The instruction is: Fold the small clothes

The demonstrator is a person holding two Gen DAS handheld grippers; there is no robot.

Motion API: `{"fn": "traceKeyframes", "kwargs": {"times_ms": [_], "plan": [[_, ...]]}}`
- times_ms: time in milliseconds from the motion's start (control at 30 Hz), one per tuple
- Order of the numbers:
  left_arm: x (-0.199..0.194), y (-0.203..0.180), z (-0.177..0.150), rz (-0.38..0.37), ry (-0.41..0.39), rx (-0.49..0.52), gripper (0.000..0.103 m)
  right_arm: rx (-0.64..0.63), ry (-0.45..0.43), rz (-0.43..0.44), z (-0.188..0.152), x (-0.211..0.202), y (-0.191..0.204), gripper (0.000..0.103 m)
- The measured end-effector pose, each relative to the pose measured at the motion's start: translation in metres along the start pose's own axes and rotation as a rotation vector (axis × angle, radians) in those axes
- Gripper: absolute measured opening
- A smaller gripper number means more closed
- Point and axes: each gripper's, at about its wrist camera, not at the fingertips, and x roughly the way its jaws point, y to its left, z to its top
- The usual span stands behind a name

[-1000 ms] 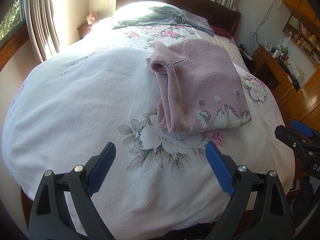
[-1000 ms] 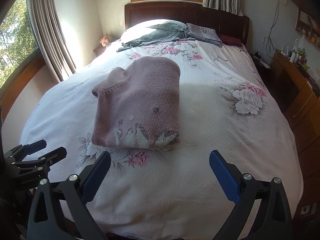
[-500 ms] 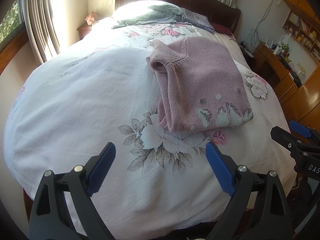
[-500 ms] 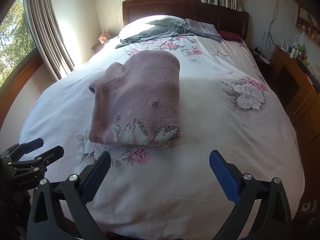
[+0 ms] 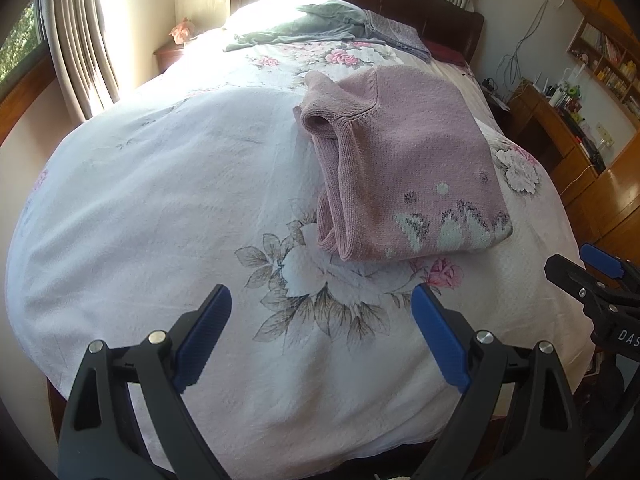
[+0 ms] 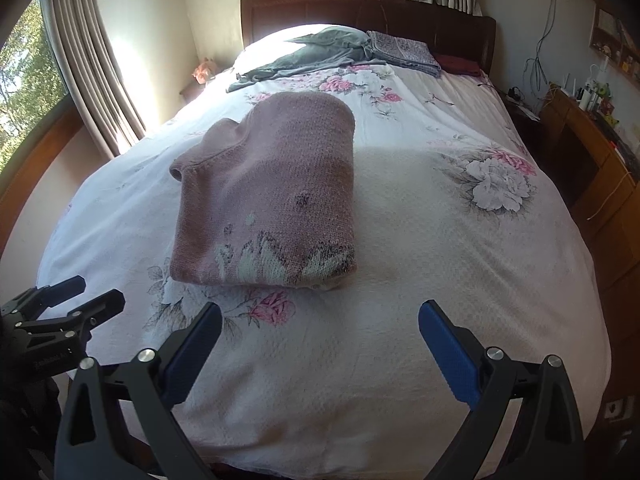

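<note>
The pink knitted sweater with a pale floral band at its hem [image 6: 266, 196] lies folded into a compact rectangle on the white floral bedspread [image 6: 420, 280], left of the bed's centre line. Compared with the view one second earlier, both cameras sit slightly closer to the sweater; the garment itself has not shifted. The left gripper [image 5: 320, 332] and the right gripper [image 6: 320, 344] hover near the foot of the bed, fingers spread wide and holding nothing. The fold appears complete, or one more fold remains. A grey garment [image 6: 316, 54] and a folded patterned cloth [image 6: 404, 50] lie near the dark headboard [image 6: 360, 8], well apart. Nothing obstructs access to the sweater.
</note>
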Motion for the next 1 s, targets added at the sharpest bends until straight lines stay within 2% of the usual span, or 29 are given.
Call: {"fn": "traceKeyframes", "kwargs": {"times_ms": [500,667,1000], "plan": [[-0.002,0.004,0.000,0.005,-0.004,-0.003,0.091,0.013,-0.002,-0.036,-0.002,0.006,-0.003,0.099],[-0.001,0.003,0.001,0.005,0.000,-0.003,0.091,0.028,-0.003,-0.023,-0.002,0.007,-0.005,0.099],[-0.001,0.002,0.002,0.005,0.003,-0.002,0.091,0.039,0.046,-0.042,-0.002,0.016,-0.008,0.099]]}}
